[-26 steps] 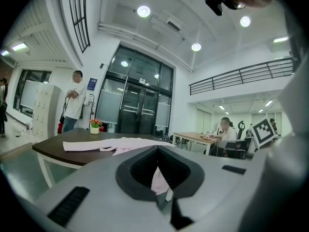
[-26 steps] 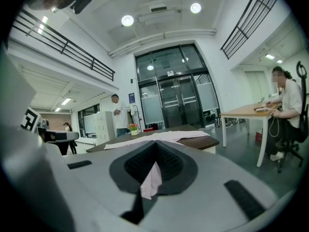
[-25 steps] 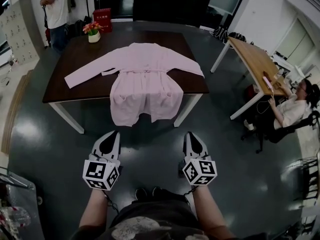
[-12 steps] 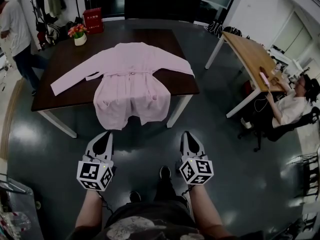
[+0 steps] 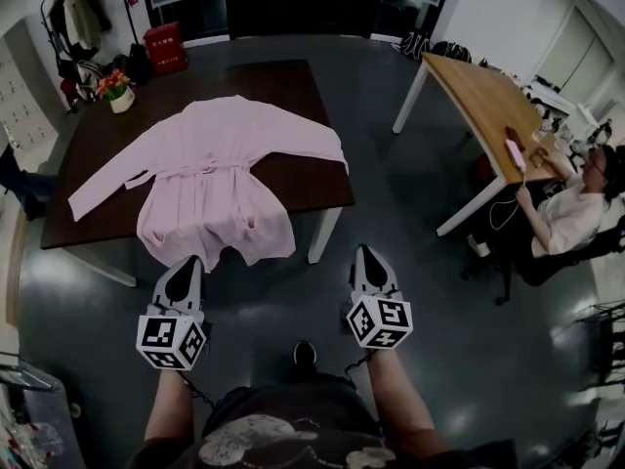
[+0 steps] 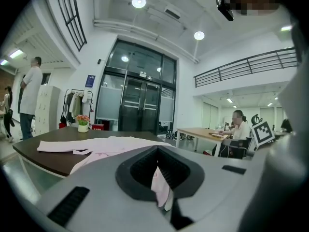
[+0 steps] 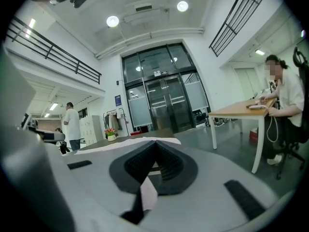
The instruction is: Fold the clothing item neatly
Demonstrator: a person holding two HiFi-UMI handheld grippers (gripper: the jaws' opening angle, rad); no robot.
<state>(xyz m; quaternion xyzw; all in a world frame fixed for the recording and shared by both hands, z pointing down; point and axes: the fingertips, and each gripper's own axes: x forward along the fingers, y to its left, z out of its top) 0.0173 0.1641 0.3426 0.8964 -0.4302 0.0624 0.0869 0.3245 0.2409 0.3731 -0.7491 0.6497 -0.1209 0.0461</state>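
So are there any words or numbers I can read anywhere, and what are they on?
Nothing is clear enough to quote.
Red box beyond the dark table: pale print, too small to read.
Blue sign beside the glass doors: too blurred to read.
Marker cubes on the left gripper and right gripper: black-and-white patterns, not words.
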